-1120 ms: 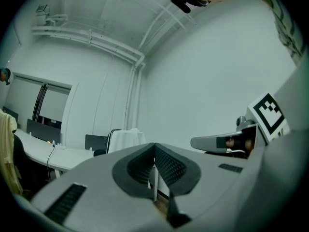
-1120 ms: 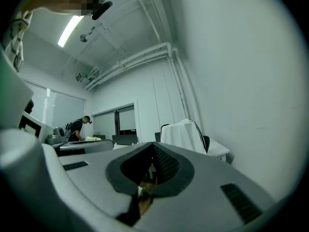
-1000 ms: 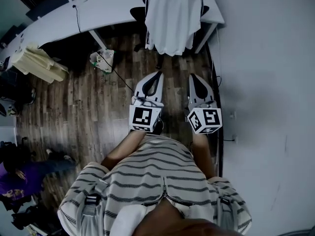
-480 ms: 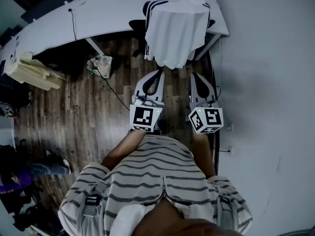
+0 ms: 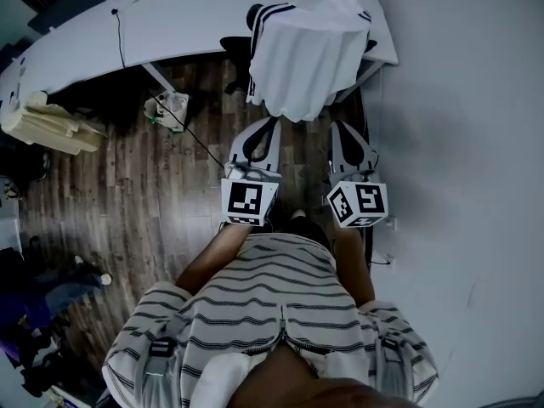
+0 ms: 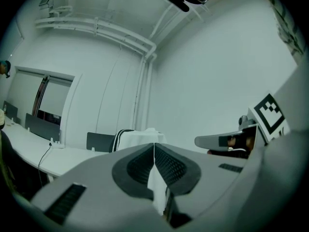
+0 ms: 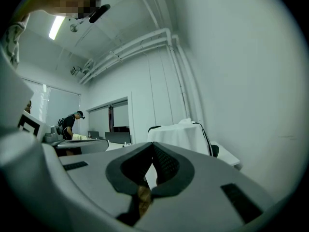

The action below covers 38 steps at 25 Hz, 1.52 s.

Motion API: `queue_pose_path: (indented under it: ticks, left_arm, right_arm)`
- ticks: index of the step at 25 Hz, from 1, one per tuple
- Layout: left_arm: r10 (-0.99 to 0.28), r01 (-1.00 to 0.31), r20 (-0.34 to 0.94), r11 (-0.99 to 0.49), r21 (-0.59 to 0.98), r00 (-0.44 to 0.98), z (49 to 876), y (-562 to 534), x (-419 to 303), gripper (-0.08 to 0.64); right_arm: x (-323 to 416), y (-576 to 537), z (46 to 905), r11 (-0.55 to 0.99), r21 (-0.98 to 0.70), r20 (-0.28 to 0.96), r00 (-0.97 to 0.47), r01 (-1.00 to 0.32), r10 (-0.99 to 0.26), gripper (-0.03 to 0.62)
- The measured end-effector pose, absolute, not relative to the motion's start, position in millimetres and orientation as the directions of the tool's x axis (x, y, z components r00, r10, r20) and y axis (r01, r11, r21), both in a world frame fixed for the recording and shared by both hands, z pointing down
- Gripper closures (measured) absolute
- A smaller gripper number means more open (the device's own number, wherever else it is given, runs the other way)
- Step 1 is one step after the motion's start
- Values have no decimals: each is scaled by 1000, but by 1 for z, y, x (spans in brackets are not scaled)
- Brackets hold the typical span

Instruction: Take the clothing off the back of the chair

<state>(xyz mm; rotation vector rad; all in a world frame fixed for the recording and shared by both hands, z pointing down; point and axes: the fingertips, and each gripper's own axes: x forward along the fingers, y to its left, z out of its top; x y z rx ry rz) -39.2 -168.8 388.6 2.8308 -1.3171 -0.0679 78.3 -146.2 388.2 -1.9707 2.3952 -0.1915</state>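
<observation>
Ahead of the left claw (image 5: 270, 124) and the right claw (image 5: 337, 127), across a strip of wooden floor (image 5: 127, 185), we see the long white table (image 5: 187, 15), which runs away past the left claw's side. Straight in front of the two claws, near their tips but not touching them, the white clothing (image 5: 302, 58) hangs draped over the back of the dark chair (image 5: 234, 45), which stands against the table. We hold the claws side by side, pointing level, each with its jaws pressed together and nothing between them.
</observation>
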Motion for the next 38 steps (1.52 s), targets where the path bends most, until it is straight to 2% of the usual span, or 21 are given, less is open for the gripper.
queue_pose_path:
  ticks: [17,27,28,30,34,38]
  left_arm:
    - [-851,-851,-5,-525,8,525,387,-242,14,535]
    - [-880,-881,35,-473,12,473,396,-284,18,534]
    - [-882,-883,38,-469,14,470,396,-287,18,532]
    - [-884,-885,45,-466,13,466,398,-294,17,528]
    - [-880,-882,65,-471,28,471,401,-308,18,461]
    - [-880,-884,81,-467,34,468,405,-322,17,411]
  right_arm:
    - [142,-227,394,275,-128,70,-285,-953,-956,583]
    - [160,-267,400,297,-135,80,-309,-945,-948,580]
    - [161,-270,401,298,-141,83,-311,-944,-947,575]
    - [163,-278,404,306,-152,92,-321,-940,-942,511]
    - [168,-291,406,303,-159,100,-320,-940,-942,485]
    - [174,-305,408,292,-157,112,-311,-943,-944,420]
